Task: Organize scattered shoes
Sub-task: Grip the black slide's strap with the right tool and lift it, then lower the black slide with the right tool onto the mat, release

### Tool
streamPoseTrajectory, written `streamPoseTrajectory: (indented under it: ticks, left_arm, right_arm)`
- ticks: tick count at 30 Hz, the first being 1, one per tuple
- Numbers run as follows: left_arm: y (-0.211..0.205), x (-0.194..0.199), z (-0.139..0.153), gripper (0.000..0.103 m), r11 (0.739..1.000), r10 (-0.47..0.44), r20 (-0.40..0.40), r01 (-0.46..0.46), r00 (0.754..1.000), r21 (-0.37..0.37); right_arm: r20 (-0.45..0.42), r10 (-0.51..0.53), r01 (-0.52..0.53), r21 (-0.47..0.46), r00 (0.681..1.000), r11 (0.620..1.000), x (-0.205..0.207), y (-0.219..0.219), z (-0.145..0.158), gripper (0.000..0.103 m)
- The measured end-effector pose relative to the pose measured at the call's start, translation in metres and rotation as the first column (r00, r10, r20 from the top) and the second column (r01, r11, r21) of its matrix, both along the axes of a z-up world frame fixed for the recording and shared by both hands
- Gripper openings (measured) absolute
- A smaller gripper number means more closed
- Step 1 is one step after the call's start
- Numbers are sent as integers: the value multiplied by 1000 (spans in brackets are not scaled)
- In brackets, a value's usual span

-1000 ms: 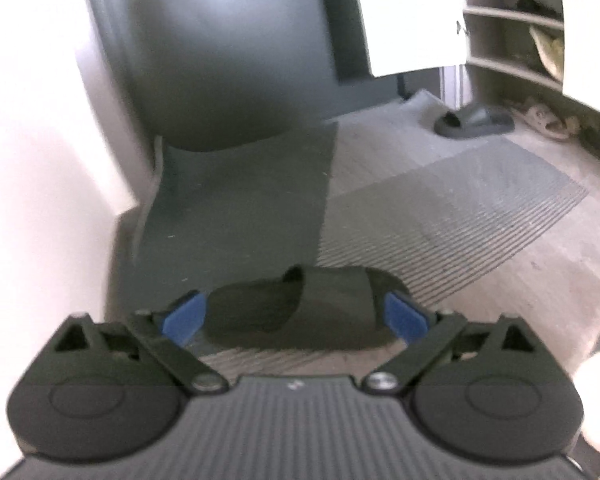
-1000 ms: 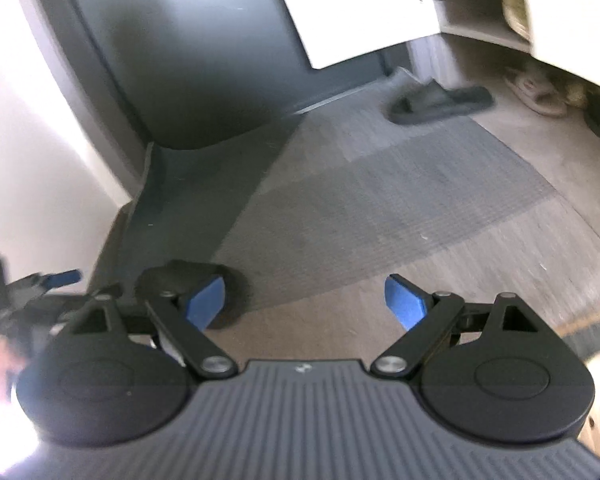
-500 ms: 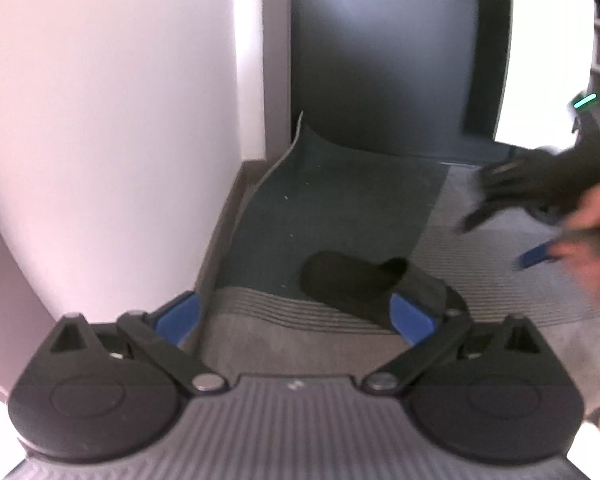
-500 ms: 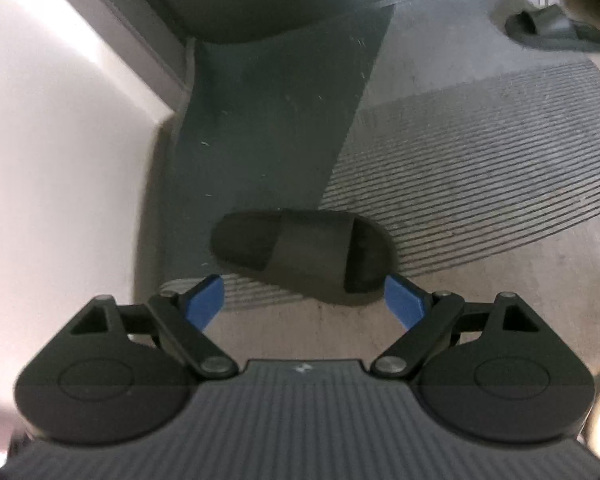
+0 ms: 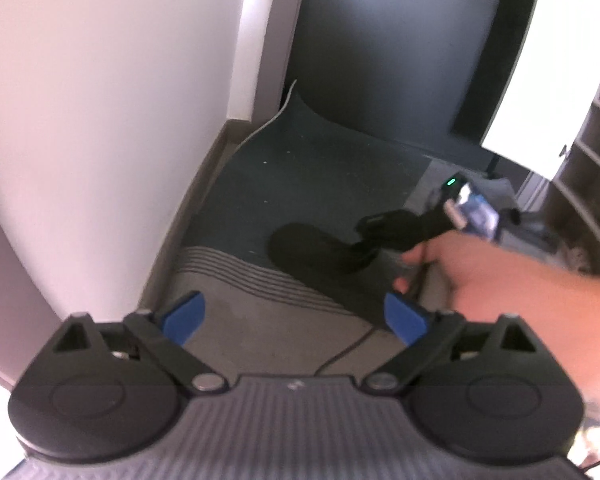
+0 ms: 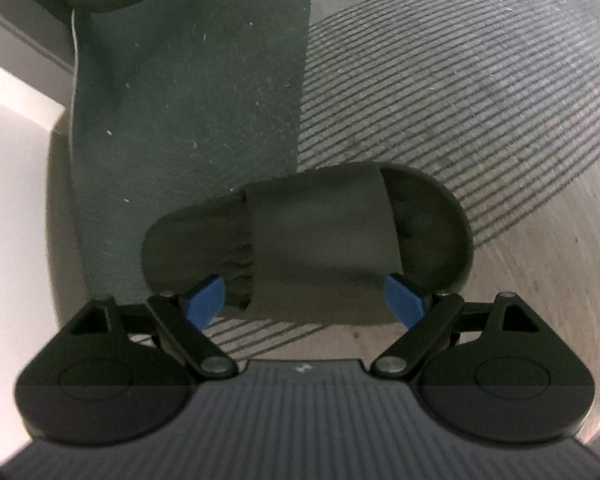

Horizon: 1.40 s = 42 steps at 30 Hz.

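Observation:
A dark slide sandal (image 6: 316, 248) lies crosswise on the doormat (image 6: 188, 80), half on its plain dark part and half on its striped part. My right gripper (image 6: 304, 303) points steeply down over it. Its jaws are opening, and the sandal's strap sits between the blue pads (image 6: 204, 302) without being pressed. In the left wrist view the same sandal (image 5: 300, 248) lies ahead, with a hand (image 5: 500, 280) holding the right gripper (image 5: 360, 240) on top of it. My left gripper (image 5: 294, 317) stands open over the mat's striped edge, with nothing between its fingers.
A white wall (image 5: 100, 120) and skirting close off the left. A dark door (image 5: 400, 60) stands behind the mat. A white cabinet door (image 5: 548, 80) and shoe shelves (image 5: 596, 152) are at the right. A thin cable (image 5: 348, 354) lies on the floor.
The right gripper has swung left and come down over the sandal. The left gripper has rolled and drawn back from the sandal it straddled; the hand with the right gripper now fills its right side.

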<state>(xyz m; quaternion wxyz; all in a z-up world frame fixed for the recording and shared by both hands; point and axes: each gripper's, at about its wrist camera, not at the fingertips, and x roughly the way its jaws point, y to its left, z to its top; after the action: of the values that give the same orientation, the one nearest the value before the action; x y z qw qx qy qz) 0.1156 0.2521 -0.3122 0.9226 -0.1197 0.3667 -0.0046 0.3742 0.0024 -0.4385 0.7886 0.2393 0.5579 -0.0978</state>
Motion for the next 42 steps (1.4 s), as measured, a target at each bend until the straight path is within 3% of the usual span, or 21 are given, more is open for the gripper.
streamPoseTrajectory:
  ticks: [4,6,13,15,16,17,19,20,22,24,26,30,31,32,33,34,35,38,39,42]
  left_arm:
    - [-1,-2,3,98,1000,3,3,-3,1000,-21]
    - [-3,-1,2,98,1000,5,-1,-5,1000,-24]
    - [2,7,-3,98,997,45,-19,-46,999,-56]
    - [4,8,-3,98,997,50,-15,-51,999,-60]
    - [5,8,-4,98,997,53,-13,-54,999,-62]
    - [6,9,-4,98,996,55,-12,-56,998,-62]
    - [7,9,-4,98,996,60,-11,-61,998,-61]
    - [8,10,-5,98,996,62,-13,-63,998,-63]
    - [9,12,-7,98,995,69,-20,-70,997,-75]
    - [9,14,-9,98,994,70,-29,-73,997,-85]
    - [7,16,-12,98,994,63,-39,-67,997,-89]
    - [4,18,-13,98,996,53,-39,-55,998,-73]
    - [4,19,-13,98,996,52,-39,-55,998,-71]
    - [5,19,-14,98,996,54,-41,-57,998,-73]
    - [5,19,-14,98,995,57,-44,-60,997,-76]
    - [6,20,-15,98,995,59,-49,-63,997,-82]
    - [6,21,-16,98,994,61,-54,-65,997,-89]
    - [6,22,-18,97,993,56,-59,-61,997,-96]
    - [5,21,-18,97,995,51,-57,-56,997,-87]
    - [3,21,-18,97,996,49,-54,-53,997,-72]
  right_arm:
    - [2,61,-61,-52,998,997,4,7,-5,92]
    - [35,92,-90,-58,995,994,4,4,-3,74]
    - [161,236,-235,-27,958,972,0,-17,7,46]
    - [202,323,-324,-29,924,945,2,-21,13,31]
    - [214,389,-390,-41,896,920,5,-20,16,5]
    - [225,454,-454,-55,862,889,7,-18,19,4]
    - [226,535,-522,-120,814,845,9,-17,24,4]
    - [204,596,-560,-209,777,802,10,-20,26,4]
    - [201,568,-527,-225,798,820,12,-32,26,4]
    - [202,420,-420,-40,885,906,17,-57,19,5]
    - [206,339,-357,60,918,932,18,-66,15,6]
    - [223,292,-314,66,930,947,15,-57,19,10]
    - [234,272,-297,77,933,952,14,-57,19,14]
    - [237,265,-291,81,935,953,13,-55,19,35]
    - [234,226,-255,100,945,962,12,-51,17,70]
    - [224,225,-248,79,948,966,12,-47,16,86]
    - [232,243,-258,37,942,965,10,-41,17,92]
    - [254,320,-308,-84,913,948,8,-27,14,91]
    - [231,361,-328,-172,903,929,7,-16,8,91]
    - [126,342,-303,-258,931,918,12,-6,-11,91]
